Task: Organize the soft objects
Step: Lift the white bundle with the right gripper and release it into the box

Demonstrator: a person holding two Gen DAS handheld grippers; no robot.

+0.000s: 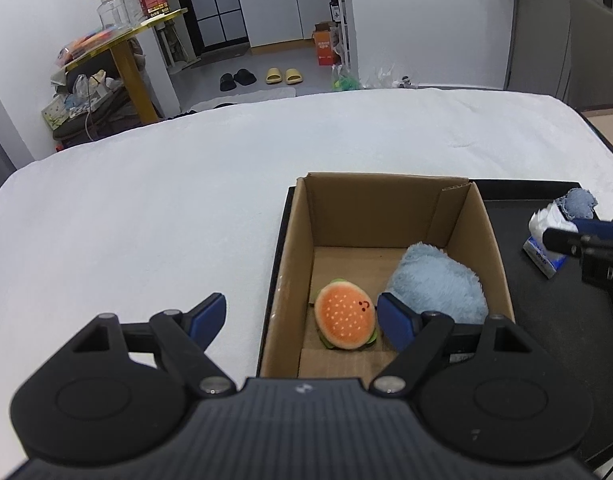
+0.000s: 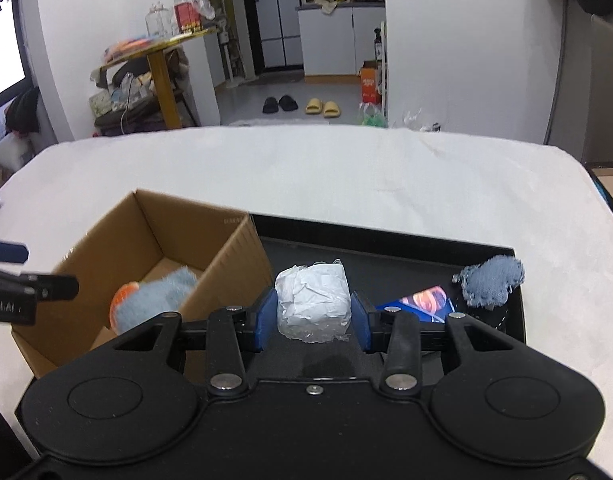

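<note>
Two claws: we have both in shot, one per view.
Left claw: spread wide and gripping nothing; its right finger dips over the near edge of the cardboard box at centre frame, its left finger hangs over the white worktop.
Box contents: we spot a burger plush low in the box, and a fluffy blue plush just right of it.
Right claw: its blue pads sit on either side of a white tissue pack, pressed against it at centre frame.
Tissue pack: we see it over the black tray, just right of the box wall.
Tray extras: a blue denim scrap at the right edge, a blue printed packet beside it.
</note>
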